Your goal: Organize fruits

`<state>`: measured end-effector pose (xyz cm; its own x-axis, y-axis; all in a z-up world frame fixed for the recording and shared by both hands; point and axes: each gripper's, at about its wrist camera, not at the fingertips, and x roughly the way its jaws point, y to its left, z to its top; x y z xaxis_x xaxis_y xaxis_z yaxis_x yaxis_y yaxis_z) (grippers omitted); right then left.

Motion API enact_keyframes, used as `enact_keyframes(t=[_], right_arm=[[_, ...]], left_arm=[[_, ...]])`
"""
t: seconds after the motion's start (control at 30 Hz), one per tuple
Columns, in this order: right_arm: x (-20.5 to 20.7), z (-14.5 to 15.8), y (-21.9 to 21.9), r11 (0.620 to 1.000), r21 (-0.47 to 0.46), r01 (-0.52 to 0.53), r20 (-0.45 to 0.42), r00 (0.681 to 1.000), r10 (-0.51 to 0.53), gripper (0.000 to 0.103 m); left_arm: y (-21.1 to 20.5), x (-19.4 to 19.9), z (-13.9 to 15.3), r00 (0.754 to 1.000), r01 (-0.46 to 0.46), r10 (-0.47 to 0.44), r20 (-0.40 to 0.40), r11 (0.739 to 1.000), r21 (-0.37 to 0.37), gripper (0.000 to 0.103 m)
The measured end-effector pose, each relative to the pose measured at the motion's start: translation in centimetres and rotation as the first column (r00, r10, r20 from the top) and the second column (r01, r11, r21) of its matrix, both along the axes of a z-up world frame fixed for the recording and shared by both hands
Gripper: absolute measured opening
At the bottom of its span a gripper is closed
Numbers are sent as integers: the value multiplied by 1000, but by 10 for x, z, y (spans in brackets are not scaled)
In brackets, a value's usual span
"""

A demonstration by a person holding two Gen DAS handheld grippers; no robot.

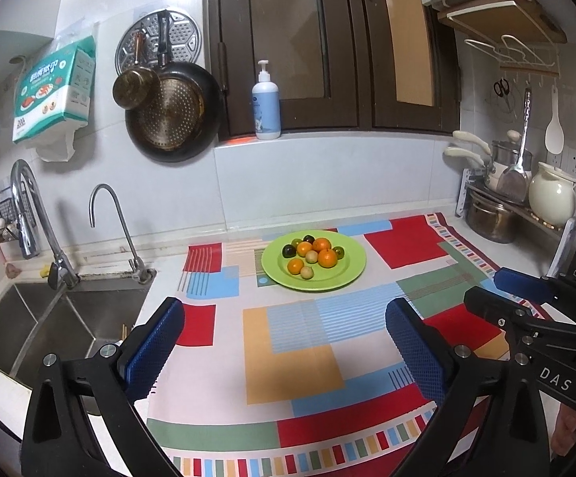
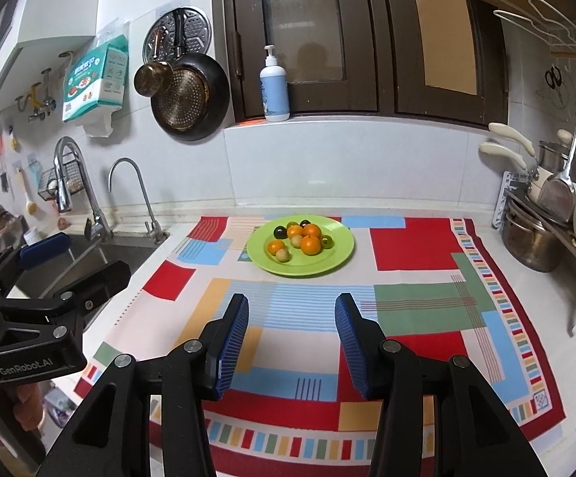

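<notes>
**Fruit all on one plate, both tongs empty**

One green plate [image 1: 347,274] sits on the patterned cloth [image 1: 300,361], toward the back wall. Count on it: 4 oranges [image 1: 327,258], 2 pale yellow-green fruits [image 1: 307,272], and 4 small dark or green ones [image 1: 288,250], as far as I can tell; some are partly hidden at the back of the pile. Fruits touch each other in one cluster.

Left gripper [image 1: 284,318]: jaws spread wide, nothing between the pads, hovering over the cloth well short of the plate.

Right gripper [image 2: 291,314]: jaws parted but narrower than the left, also holding nothing, near edge of cloth, plate straight ahead.

Two faucets [image 1: 107,222] at the sink [image 1: 69,326] on the left.
</notes>
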<state>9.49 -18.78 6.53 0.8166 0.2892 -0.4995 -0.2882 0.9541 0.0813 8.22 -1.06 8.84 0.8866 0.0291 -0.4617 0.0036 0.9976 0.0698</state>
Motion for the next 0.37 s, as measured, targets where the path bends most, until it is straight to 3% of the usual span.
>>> enact_keyframes(t=[0.37], right_arm=[[-12, 6, -5, 1000, 7, 0, 29, 1000, -1, 46]], left_arm=[[-3, -14, 7, 999, -3, 2, 47, 1000, 20, 103]])
